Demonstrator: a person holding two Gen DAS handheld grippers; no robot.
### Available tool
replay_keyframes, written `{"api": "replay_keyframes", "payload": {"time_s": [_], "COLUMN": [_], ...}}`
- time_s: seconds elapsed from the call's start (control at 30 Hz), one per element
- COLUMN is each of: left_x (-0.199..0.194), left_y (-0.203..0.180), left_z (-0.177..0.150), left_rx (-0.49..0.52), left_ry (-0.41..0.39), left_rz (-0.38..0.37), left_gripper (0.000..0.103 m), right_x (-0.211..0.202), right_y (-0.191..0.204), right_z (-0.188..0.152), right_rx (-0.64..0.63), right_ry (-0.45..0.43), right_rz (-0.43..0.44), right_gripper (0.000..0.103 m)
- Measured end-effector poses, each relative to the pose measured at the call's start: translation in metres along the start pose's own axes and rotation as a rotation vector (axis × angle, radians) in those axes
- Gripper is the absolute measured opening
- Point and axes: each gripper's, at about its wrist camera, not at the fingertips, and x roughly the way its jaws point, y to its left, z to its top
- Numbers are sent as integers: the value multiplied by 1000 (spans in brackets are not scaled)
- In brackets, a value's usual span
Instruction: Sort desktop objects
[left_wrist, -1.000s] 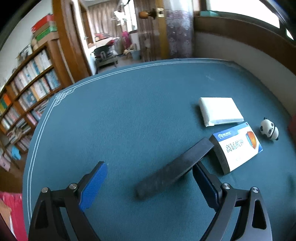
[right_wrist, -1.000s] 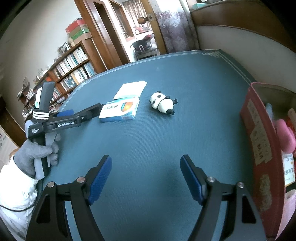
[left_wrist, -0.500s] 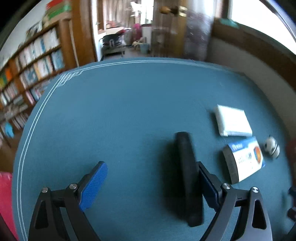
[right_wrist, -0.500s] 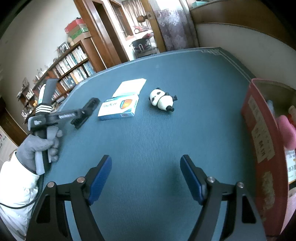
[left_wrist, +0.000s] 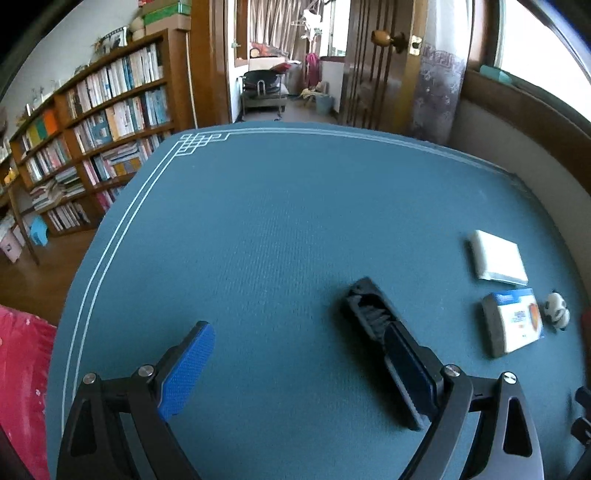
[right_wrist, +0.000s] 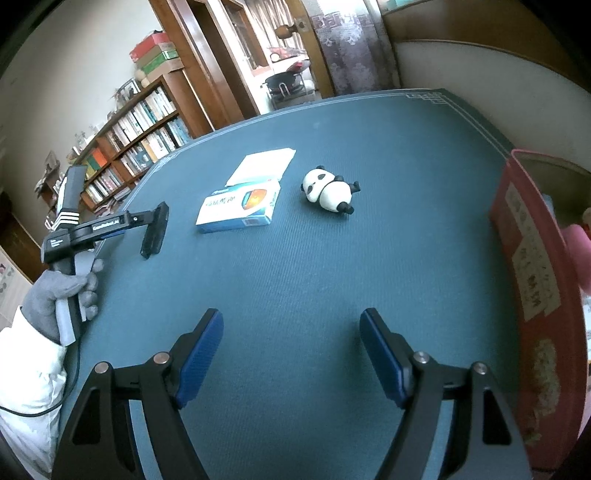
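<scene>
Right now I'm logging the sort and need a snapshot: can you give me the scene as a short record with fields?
surface: blue table mat
left gripper: open, black brush against one finger only
right gripper: open, nothing between the jaws
loose items: white packet, blue-and-white box, panda figure on its side
bin: red box at the mat's right edge

Left gripper (left_wrist: 299, 365) sits wide open, angled down, gripped by a grey-gloved hand (right_wrist: 61, 291) over at 9 o'clock in the right wrist view. Right gripper (right_wrist: 291, 354) is spread wide too, nothing between its pads.
</scene>
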Motion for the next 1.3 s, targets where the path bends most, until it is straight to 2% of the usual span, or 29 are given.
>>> {"api": "replay_keyframes", "payload": {"time_s": [0.2, 0.3, 0.4, 0.47, 0.6, 0.7, 0.77, 0.83, 1.1, 1.3], "left_x": [-8, 9, 15, 15, 15, 14, 13, 13, 5, -6], "left_y": [-40, -53, -53, -47, -27, -15, -14, -14, -20, -16], "left_z": [-12, -15, -16, -13, -10, -4, -1, 1, -9, -13], "left_rx": [3, 25, 47, 65, 74, 74, 80, 78, 90, 67], "left_ry": [-6, 33, 37, 41, 52, 36, 21, 15, -21, -40], "left_rz": [-24, 10, 15, 18, 14, 13, 11, -8, -105, -143], "left_gripper": [95, 95, 93, 86, 85, 68, 41, 30, 28, 28], "right_x": [-2, -3, -6, -6, -3, -2, -2, -4, -3, 27], "right_y": [1, 0, -1, -3, -3, -1, 0, 3, 11, 11], "right_z": [0, -1, -1, -1, -2, -2, -1, 1, 32, 61], "right_rx": [0, 2, 4, 12, 16, 10, 3, -5, -24, -20], "right_ry": [-6, -10, -19, -17, -12, -7, -5, -9, -26, -10], "right_rz": [6, 11, 12, 15, 18, 13, 6, -4, -27, -67], "right_gripper": [80, 80, 80, 80, 80, 80, 80, 80, 80, 80]}}
